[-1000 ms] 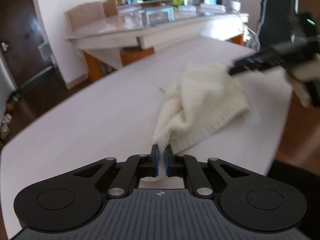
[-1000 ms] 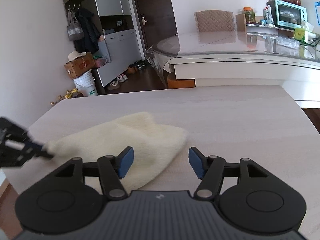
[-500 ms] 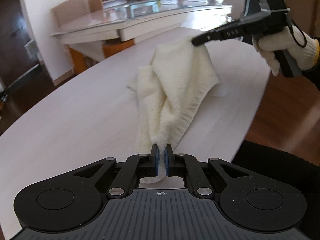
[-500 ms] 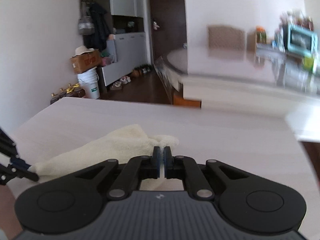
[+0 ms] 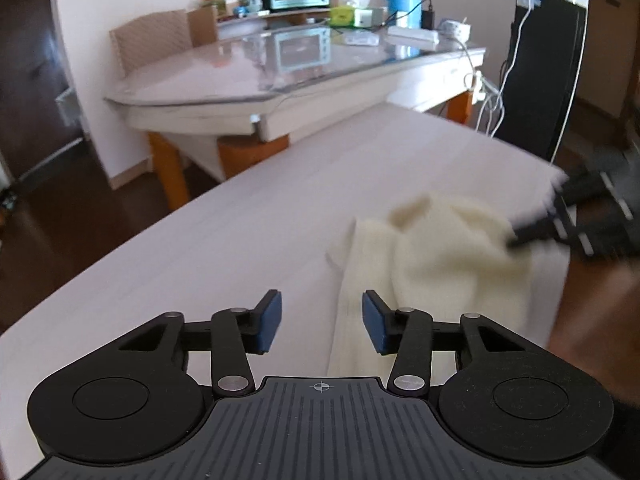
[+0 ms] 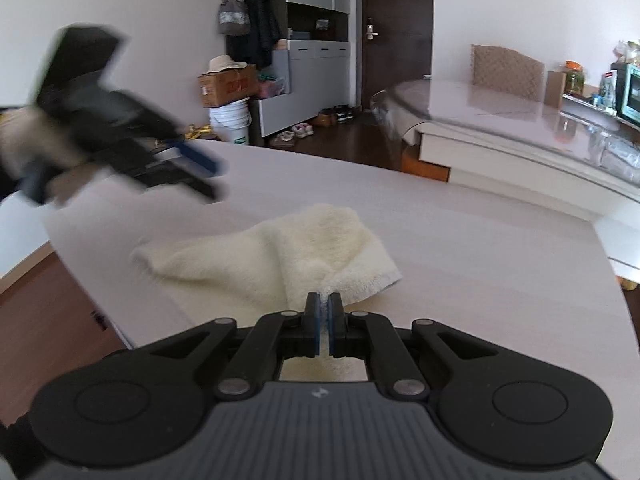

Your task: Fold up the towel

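Pale wooden table in a living room, glass-topped dining table behind it. Cream towel lies crumpled near the table's edge. Right gripper: jaws closed tight on a pinch of the towel's near edge. Left gripper: jaws opening, pads clear of the cloth, towel edge lying below the gap; raised above the table in the right wrist view.
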{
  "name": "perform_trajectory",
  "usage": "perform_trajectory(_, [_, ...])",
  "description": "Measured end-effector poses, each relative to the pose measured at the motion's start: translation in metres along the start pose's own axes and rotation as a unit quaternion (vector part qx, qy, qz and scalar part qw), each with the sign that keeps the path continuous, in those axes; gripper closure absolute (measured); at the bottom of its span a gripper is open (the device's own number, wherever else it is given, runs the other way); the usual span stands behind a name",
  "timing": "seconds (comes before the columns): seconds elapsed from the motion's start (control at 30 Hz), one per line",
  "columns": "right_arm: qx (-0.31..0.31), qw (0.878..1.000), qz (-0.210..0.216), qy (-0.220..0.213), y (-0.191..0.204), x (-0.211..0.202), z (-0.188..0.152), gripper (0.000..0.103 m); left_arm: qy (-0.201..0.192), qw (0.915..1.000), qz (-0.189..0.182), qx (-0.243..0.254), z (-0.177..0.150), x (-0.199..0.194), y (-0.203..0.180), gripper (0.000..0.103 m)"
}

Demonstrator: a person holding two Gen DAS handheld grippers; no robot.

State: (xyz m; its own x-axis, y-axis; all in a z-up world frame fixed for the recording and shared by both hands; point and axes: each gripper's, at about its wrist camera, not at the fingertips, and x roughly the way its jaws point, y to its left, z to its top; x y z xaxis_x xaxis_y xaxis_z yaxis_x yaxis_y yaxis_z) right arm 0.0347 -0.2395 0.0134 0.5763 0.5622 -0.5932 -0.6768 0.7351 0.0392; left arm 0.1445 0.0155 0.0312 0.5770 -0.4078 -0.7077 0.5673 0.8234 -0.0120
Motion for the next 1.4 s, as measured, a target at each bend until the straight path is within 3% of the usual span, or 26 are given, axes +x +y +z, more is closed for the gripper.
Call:
perform_trajectory(0.2, [0.0,1.0,0.007,0.006,0.006,-0.001,-0.007,0.098,0.042,0.9969,-0.063,0.019,0.026,0.056,-0.009,0.059])
perform_trajectory(0.23, [0.002,1.0,0.006,0.006,0.005,-0.001,-0.008,0.098,0.05,0.9959,-0.072,0.022,0.027,0.062,-0.011,0.08])
perform_trajectory(0.27, [0.004,1.0,0.005,0.007,0.003,-0.001,-0.008,0.098,0.058,0.9945,-0.082,0.028,0.028,0.066,-0.013,0.095])
perform_trajectory(0.4, [0.008,1.0,-0.019,-0.001,-0.005,-0.004,-0.006,0.098,0.037,0.997,-0.044,0.051,0.02,0.045,-0.018,0.096])
perform_trajectory(0.47, [0.013,0.999,-0.031,-0.013,-0.009,-0.006,-0.003,0.098,0.003,0.9993,0.019,0.032,0.012,0.019,-0.007,0.097])
perform_trajectory(0.6, [0.009,1.0,-0.012,-0.016,-0.001,-0.001,0.003,0.098,-0.019,0.9961,0.086,0.004,-0.013,-0.012,0.006,0.097])
perform_trajectory(0.67, [0.002,1.0,0.006,-0.009,0.005,0.004,0.003,0.098,-0.006,0.9932,0.116,0.001,-0.036,-0.023,0.009,0.096])
perform_trajectory(0.73, [-0.003,0.999,0.032,-0.001,0.013,0.008,0.004,0.098,0.009,0.9927,0.12,0.0,-0.05,-0.027,0.01,0.096])
perform_trajectory(0.83, [0.017,0.998,0.067,-0.004,0.01,0.005,0.008,0.083,0.02,0.9941,0.106,-0.01,-0.073,-0.037,0.012,0.096])
perform_trajectory(0.93, [0.034,0.998,0.049,-0.031,-0.004,0.005,0.023,0.077,0.009,0.9946,0.103,-0.015,-0.083,-0.045,0.014,0.096])
perform_trajectory(1.03, [0.041,0.998,0.025,-0.047,-0.017,0.02,0.039,0.058,-0.002,0.9949,0.1,-0.015,-0.085,-0.05,0.017,0.096])
perform_trajectory(1.17, [0.029,0.999,0.015,-0.035,-0.027,0.055,0.053,0.057,-0.021,0.9947,0.101,-0.006,-0.078,-0.049,0.018,0.096])
perform_trajectory(1.33, [0.001,1.0,0.022,0.015,-0.029,0.1,0.054,0.059,-0.049,0.9941,0.097,0.002,-0.066,-0.051,0.016,0.096])
perform_trajectory(1.4, [-0.008,0.999,0.025,0.027,-0.027,0.107,0.051,0.071,-0.055,0.9941,0.094,0.007,-0.063,-0.052,0.015,0.096])
